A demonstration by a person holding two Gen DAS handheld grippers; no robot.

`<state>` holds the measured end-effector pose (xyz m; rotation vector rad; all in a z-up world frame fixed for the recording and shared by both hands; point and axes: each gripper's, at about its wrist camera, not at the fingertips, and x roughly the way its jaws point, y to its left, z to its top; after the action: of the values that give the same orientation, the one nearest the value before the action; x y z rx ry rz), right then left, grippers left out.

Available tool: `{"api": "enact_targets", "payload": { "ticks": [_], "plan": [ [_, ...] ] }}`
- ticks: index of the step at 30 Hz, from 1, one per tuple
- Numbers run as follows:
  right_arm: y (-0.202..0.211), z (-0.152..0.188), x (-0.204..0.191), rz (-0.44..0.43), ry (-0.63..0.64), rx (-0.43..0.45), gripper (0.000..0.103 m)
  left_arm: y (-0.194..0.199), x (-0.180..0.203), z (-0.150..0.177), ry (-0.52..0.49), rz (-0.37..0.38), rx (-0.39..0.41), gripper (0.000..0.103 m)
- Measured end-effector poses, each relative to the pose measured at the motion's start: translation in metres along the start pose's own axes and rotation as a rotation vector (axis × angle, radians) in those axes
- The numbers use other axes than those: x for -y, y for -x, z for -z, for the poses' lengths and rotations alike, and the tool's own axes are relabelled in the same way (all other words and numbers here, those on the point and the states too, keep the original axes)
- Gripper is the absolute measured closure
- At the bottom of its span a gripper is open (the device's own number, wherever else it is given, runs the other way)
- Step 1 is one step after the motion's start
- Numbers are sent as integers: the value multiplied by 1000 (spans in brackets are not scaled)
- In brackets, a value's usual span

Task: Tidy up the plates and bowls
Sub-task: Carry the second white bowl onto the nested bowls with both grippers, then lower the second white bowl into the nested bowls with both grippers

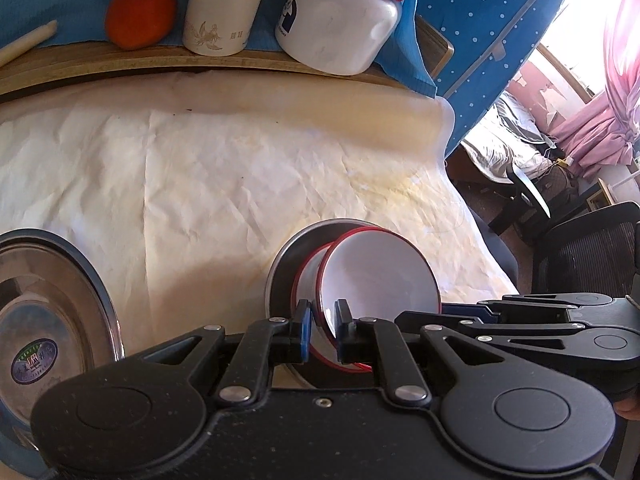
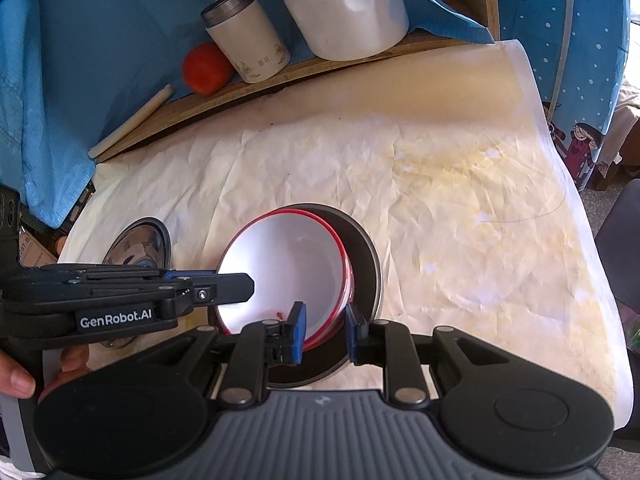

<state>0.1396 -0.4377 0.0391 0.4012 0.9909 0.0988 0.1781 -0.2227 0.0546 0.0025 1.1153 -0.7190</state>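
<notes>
While crumpled white paper [image 2: 440, 208] covers the table with broad bare room to the right, a steel plate [image 1: 48, 308] lies at its left edge; a dark metal dish [image 2: 364, 256] near the front edge holds stacked red-rimmed white bowls [image 2: 288, 264]. Left gripper [image 1: 323, 330] pinches the top bowl's rim; right gripper [image 2: 326, 330] straddles the opposite rim, slightly open

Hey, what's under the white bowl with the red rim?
A second red-rimmed bowl is nested beneath the white bowl, and both sit in a dark metal pan. The pan's floor is mostly covered, so anything else under them can't be seen.
</notes>
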Motion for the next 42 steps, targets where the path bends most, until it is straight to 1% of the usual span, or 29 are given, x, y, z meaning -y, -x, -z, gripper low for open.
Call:
{"api": "enact_targets", "payload": {
  "ticks": [26, 42],
  "plan": [
    [-2, -2, -2, 12, 17, -11, 80, 1, 1, 2, -17, -2, 2, 90],
    [-1, -1, -2, 6, 9, -14, 79, 2, 2, 3, -45, -6, 12, 89]
  ]
}}
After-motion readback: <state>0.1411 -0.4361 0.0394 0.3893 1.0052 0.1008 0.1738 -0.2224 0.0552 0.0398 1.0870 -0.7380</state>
